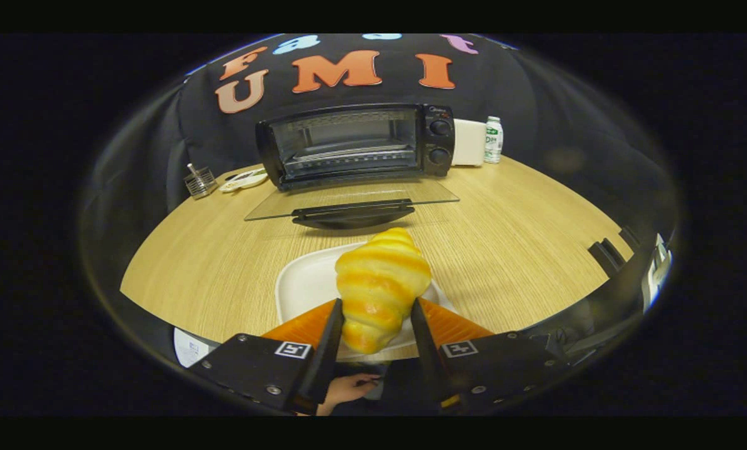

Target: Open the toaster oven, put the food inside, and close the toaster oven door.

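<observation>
One croissant (381,289) in the tool's (376,325) grip, one toaster oven (354,145) open beyond.

Croissant (381,287) in claw (376,319) (oven (354,145) open)

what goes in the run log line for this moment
oven door: open | croissant: between claw fingers, over white plate | claw: shut on croissant | next: into toaster oven

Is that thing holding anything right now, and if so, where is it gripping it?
Yes: the tool holds the croissant, its two fingers pressing on either side of the lower, narrower half, above the white plate. The toaster oven beyond stands open.
</observation>
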A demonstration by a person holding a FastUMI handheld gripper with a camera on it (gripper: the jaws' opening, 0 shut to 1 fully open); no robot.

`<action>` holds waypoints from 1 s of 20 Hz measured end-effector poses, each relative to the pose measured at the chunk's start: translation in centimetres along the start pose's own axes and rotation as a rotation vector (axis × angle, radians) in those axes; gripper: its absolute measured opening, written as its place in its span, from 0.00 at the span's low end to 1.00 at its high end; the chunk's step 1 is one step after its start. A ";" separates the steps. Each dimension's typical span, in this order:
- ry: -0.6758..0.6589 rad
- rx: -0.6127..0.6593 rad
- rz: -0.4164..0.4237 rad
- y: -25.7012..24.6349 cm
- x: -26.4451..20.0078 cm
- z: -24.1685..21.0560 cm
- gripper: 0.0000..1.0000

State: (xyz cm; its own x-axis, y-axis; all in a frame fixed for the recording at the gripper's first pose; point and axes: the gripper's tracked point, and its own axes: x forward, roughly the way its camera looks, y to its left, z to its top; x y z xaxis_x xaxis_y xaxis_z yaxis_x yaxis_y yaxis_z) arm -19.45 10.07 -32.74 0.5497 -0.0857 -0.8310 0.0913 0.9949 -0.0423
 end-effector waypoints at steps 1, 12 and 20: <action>0.007 0.013 0.005 -0.1 0.0 0.1 0.55; -0.077 0.134 0.119 -1.2 -3.3 4.0 0.38; -0.192 0.310 0.364 0.7 -3.8 10.5 0.38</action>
State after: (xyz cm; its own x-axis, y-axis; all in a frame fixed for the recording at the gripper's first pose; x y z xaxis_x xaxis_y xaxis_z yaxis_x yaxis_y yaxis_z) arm -12.75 10.57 -23.74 0.7314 0.2266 -0.6433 0.0913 0.9022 0.4216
